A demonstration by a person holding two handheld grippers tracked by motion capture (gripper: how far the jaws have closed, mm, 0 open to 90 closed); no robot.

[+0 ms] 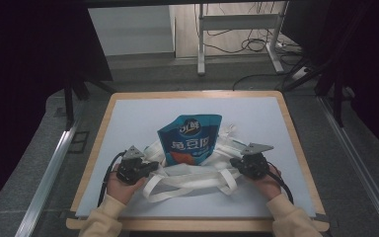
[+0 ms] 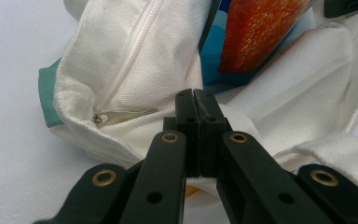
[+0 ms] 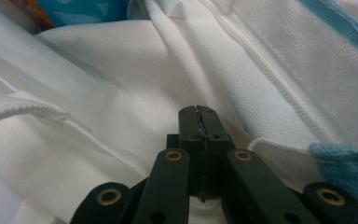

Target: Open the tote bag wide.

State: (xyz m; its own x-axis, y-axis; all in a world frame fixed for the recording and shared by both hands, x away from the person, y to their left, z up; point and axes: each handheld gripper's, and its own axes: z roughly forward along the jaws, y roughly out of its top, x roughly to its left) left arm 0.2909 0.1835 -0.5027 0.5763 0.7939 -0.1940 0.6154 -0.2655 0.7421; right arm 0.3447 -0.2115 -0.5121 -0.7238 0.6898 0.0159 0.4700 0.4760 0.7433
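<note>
White tote bag (image 1: 197, 173) holds blue snack pouch (image 1: 190, 138), pinched by both tools.

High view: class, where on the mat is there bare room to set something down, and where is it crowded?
Bare mat lies behind and to both sides of the blue pouch. It is crowded near the front, where the white bag meets the left gripper and right gripper.
</note>
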